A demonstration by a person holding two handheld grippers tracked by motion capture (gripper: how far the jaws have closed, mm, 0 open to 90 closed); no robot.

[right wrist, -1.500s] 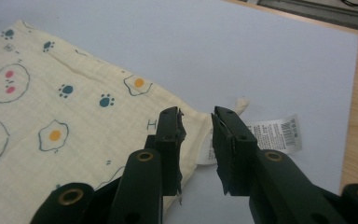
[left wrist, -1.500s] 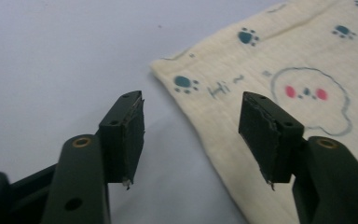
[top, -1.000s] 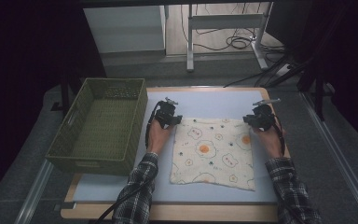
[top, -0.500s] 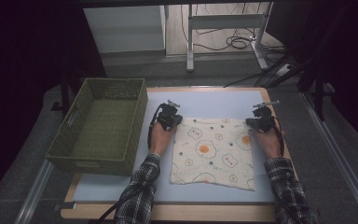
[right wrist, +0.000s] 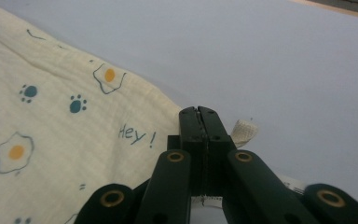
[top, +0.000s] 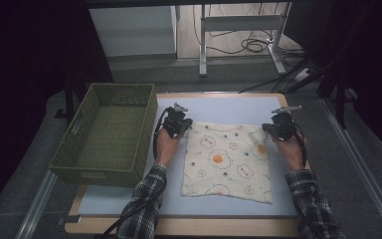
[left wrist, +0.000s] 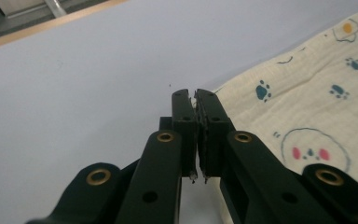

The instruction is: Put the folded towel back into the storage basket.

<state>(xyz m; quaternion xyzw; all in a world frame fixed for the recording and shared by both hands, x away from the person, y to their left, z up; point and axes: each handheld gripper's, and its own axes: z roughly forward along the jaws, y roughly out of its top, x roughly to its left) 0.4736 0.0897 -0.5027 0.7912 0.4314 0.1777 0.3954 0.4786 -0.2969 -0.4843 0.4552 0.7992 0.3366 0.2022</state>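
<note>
Both grippers' fingers (right wrist: 200, 111) pinching cloth (top: 229, 159) corners, "Hey!" print (right wrist: 136, 135) legible up close

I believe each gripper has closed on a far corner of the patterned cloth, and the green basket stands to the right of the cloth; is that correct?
Not quite: in the high view the green basket stands left of the patterned cloth, beside the left gripper. The rest holds: left and right gripper are each closed on a far corner.
</note>
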